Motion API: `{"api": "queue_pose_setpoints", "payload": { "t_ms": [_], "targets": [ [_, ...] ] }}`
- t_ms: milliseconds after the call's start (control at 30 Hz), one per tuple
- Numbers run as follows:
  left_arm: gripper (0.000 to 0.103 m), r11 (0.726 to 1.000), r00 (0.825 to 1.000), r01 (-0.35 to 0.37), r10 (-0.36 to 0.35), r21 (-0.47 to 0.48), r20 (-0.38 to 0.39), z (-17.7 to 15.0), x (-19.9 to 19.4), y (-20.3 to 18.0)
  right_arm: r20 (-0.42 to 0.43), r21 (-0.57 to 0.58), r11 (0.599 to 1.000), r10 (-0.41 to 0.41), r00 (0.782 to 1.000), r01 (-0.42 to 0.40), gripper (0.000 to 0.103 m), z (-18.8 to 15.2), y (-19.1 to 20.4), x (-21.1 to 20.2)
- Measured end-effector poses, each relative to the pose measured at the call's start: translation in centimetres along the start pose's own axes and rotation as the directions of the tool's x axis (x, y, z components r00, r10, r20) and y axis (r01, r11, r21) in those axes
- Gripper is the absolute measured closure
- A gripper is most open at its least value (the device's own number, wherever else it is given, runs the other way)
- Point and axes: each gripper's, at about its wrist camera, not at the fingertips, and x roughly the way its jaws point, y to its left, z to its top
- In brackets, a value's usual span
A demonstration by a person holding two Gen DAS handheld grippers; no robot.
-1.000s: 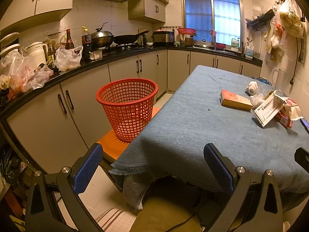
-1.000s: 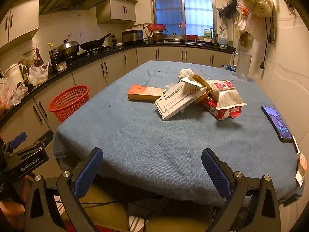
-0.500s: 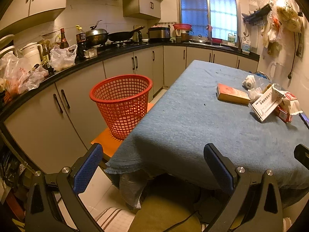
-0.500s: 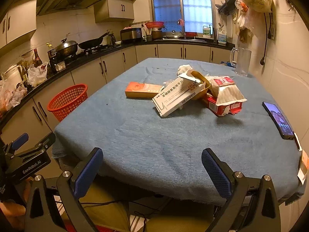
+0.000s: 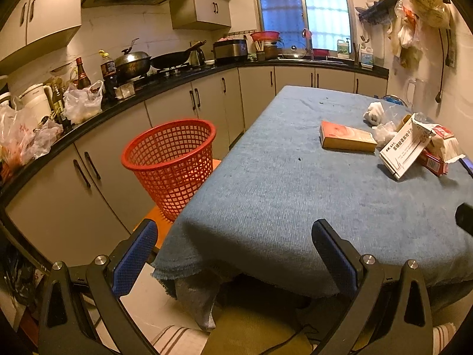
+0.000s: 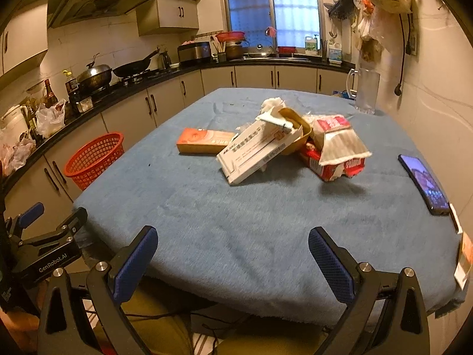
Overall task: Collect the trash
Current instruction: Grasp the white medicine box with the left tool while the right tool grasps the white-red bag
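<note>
step: approach, nothing picked | left gripper (image 5: 233, 254) and right gripper (image 6: 230, 254) wide open, empty | next: reach white box (image 6: 254, 151) at 12, bin (image 6: 94, 159) at 10

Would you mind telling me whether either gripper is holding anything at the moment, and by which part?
Nothing is held. The left gripper and right gripper are both open and empty, short of the trash pile.

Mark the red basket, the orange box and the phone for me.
red basket (image 5: 174, 171), left wrist view, front mesh wall.
orange box (image 6: 204, 140), right wrist view, top face.
phone (image 6: 424, 185), right wrist view, middle of screen.
</note>
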Motion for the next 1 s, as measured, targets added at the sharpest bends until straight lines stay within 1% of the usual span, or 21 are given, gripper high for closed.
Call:
{"api": "queue_pose_setpoints", "payload": {
  "t_ms": [100,133,167,233,333,367,433,467,500,533,567,633,667,700,733,767,833,867,900,967,1000],
  "targets": [
    [0.000,0.999,0.999,0.039,-0.039,0.001,-0.010,1.1,0.7,-0.3,0.004,0.016,1.000,-0.009,1.000,0.009,0.000,1.4,-1.5,0.1],
    [0.000,0.998,0.998,0.064,-0.064,0.005,-0.018,1.6,1.0,-0.5,0.007,0.028,0.999,-0.018,1.000,0.017,0.000,2.0,-2.3,0.1],
    [0.000,0.994,0.994,0.103,-0.103,0.020,-0.035,2.2,1.6,-0.9,0.007,0.031,0.999,-0.023,1.000,0.023,0.000,2.3,-2.8,0.1],
    [0.000,0.988,0.988,0.146,-0.143,0.049,-0.054,3.2,2.4,-1.7,0.009,0.042,0.998,-0.049,0.999,0.049,0.000,3.3,-4.5,0.2],
    [0.000,0.970,0.977,0.206,-0.197,0.127,-0.082,4.6,3.9,-3.6,0.008,0.057,0.995,-0.080,0.997,0.079,0.000,4.0,-6.7,0.3],
    [0.000,0.959,0.967,0.245,-0.231,0.142,-0.103,5.2,4.5,-4.2,0.004,0.062,0.995,-0.080,0.997,0.080,0.000,4.2,-7.2,0.5],
    [0.004,0.937,0.945,0.315,-0.295,0.152,-0.142,6.2,5.7,-5.4,-0.008,0.083,0.994,-0.074,0.997,0.074,0.000,4.6,-8.7,0.9],
    [0.009,0.928,0.936,0.338,-0.315,0.158,-0.156,6.5,6.2,-6.0,-0.017,0.093,0.993,-0.073,0.997,0.075,0.000,4.8,-9.5,1.3],
    [0.016,0.916,0.924,0.367,-0.340,0.164,-0.174,7.0,6.7,-6.8,-0.027,0.102,0.991,-0.079,0.997,0.081,0.001,5.1,-10.3,1.7],
    [0.019,0.906,0.915,0.389,-0.359,0.165,-0.186,7.3,7.0,-7.3,-0.035,0.109,0.990,-0.086,0.996,0.089,0.001,5.4,-11.0,2.1],
    [0.023,0.886,0.894,0.433,-0.399,0.166,-0.203,7.8,7.4,-8.1,-0.042,0.115,0.989,-0.088,0.995,0.093,0.001,5.6,-11.5,2.4],
    [0.023,0.843,0.857,0.503,-0.460,0.188,-0.232,8.4,7.8,-9.7,-0.054,0.137,0.986,-0.086,0.995,0.093,0.001,6.2,-12.9,2.9],
    [0.023,0.810,0.829,0.550,-0.502,0.203,-0.246,8.8,7.8,-10.8,-0.059,0.152,0.984,-0.082,0.995,0.090,0.001,6.6,-13.5,3.1],
    [0.023,0.781,0.808,0.584,-0.531,0.222,-0.256,8.9,7.7,-11.7,-0.061,0.167,0.982,-0.073,0.995,0.082,0.001,7.0,-14.1,3.2],
    [0.023,0.763,0.796,0.601,-0.546,0.238,-0.261,9.0,7.7,-12.5,-0.061,0.178,0.981,-0.064,0.996,0.074,0.001,7.4,-14.5,3.3],
    [0.022,0.742,0.789,0.612,-0.554,0.272,-0.264,9.1,7.7,-13.6,-0.062,0.188,0.980,-0.052,0.997,0.063,0.001,7.9,-14.8,3.4],
    [0.020,0.721,0.785,0.619,-0.555,0.311,-0.275,9.2,7.9,-15.0,-0.072,0.202,0.978,-0.028,0.997,0.042,0.001,8.8,-15.4,3.9],
    [0.017,0.708,0.779,0.626,-0.560,0.326,-0.281,9.3,8.2,-15.9,-0.082,0.215,0.976,-0.008,0.997,0.025,0.001,9.3,-15.7,4.4],
    [0.016,0.701,0.778,0.628,-0.557,0.336,-0.291,9.4,8.5,-16.6,-0.088,0.224,0.974,0.005,0.996,0.015,0.001,9.6,-15.9,4.7],
    [0.016,0.695,0.782,0.623,-0.544,0.360,-0.304,9.4,9.1,-18.1,-0.104,0.244,0.970,0.029,0.994,-0.003,0.004,10.1,-16.2,5.4],
    [0.016,0.689,0.779,0.626,-0.544,0.365,-0.310,9.4,9.2,-18.1,-0.112,0.254,0.967,0.045,0.993,-0.015,0.005,10.5,-16.3,5.9]
  ]
}}
